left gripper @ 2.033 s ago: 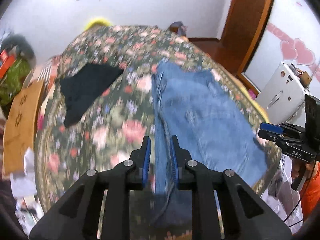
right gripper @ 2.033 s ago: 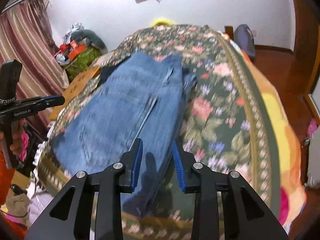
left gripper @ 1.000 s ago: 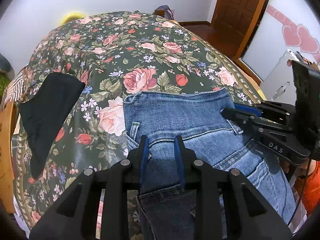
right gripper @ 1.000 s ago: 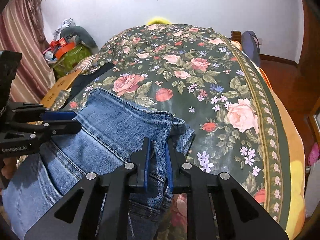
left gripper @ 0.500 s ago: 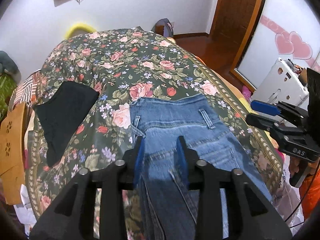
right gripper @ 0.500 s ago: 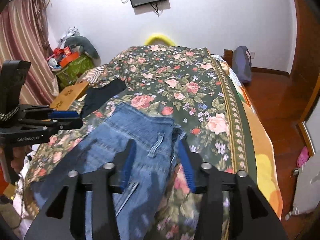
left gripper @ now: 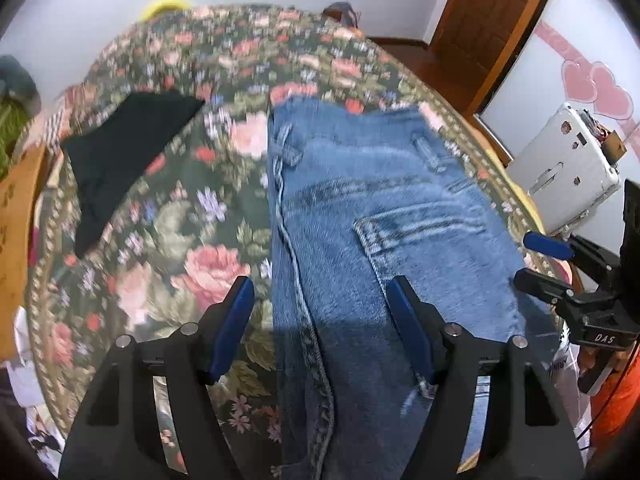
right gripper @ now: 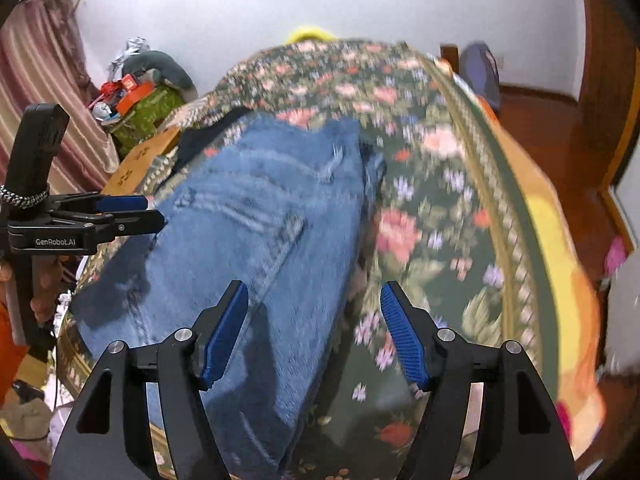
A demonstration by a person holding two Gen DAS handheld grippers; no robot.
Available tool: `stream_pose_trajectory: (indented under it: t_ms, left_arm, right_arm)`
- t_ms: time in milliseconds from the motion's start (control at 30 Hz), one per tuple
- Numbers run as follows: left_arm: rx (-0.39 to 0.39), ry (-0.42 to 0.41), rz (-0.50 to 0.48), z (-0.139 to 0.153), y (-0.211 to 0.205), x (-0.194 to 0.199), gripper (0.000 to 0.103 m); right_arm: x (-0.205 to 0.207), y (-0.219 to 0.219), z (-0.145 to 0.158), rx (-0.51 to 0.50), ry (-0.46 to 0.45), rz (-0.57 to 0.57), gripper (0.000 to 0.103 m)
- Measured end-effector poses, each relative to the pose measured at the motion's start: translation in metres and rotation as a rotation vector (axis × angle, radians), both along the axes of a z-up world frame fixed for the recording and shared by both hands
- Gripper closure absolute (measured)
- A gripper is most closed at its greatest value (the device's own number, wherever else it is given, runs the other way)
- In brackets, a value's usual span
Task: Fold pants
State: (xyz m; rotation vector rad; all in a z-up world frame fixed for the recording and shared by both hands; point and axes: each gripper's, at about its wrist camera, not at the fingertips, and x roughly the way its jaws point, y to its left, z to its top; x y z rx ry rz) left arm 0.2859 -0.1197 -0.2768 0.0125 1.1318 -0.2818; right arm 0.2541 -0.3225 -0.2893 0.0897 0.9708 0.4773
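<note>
Denim fills the left wrist view: the pants [left gripper: 384, 248] lie spread on the bed [left gripper: 192, 216], waistband at the far end, a back pocket facing up, and the near part running down under the camera toward the bed's edge. The left gripper [left gripper: 322, 320] hangs above them with its jaws wide and nothing between them; one blue pad is over the flowered cover, the other over the denim. A black garment [left gripper: 120, 152] lies on the cover to the left, apart from the pants. At the right edge the right gripper [left gripper: 560, 272] shows side-on, and from here I cannot tell how far its jaws are parted.

In the right wrist view the same pants [right gripper: 248, 240] lie left of centre on the bed [right gripper: 460, 240], their right edge bunched a little near the waistband. The right gripper [right gripper: 314, 328] is also wide and empty, straddling that edge of the denim. The left gripper [right gripper: 120, 216] shows at the left, beside the far edge of the pants. Both views are blurred.

Judging by the task, one fold looks laid and let go, and the step in hand is moving on to a new hold. The next move calls for each gripper to come down on an edge of the near end, pinch all layers together, and carry them toward the waistband evenly so the stack does not skew.
</note>
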Motion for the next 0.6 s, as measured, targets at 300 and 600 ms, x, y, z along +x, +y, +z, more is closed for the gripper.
stream_pose_trajectory:
  t_ms: [300,600]
  left_arm:
    - [-0.087,0.086,-0.017,-0.019,-0.005,0.037,0.028]
    - [-0.17,0.154,-0.035,-0.039,-0.005,0.062,0.013]
  right_arm:
    - [0.031,-0.014,-0.033,0.133,0.097,-0.016,0.021]
    - [0.063,-0.003,-0.049,0.27,0.188,0.042,0.017]
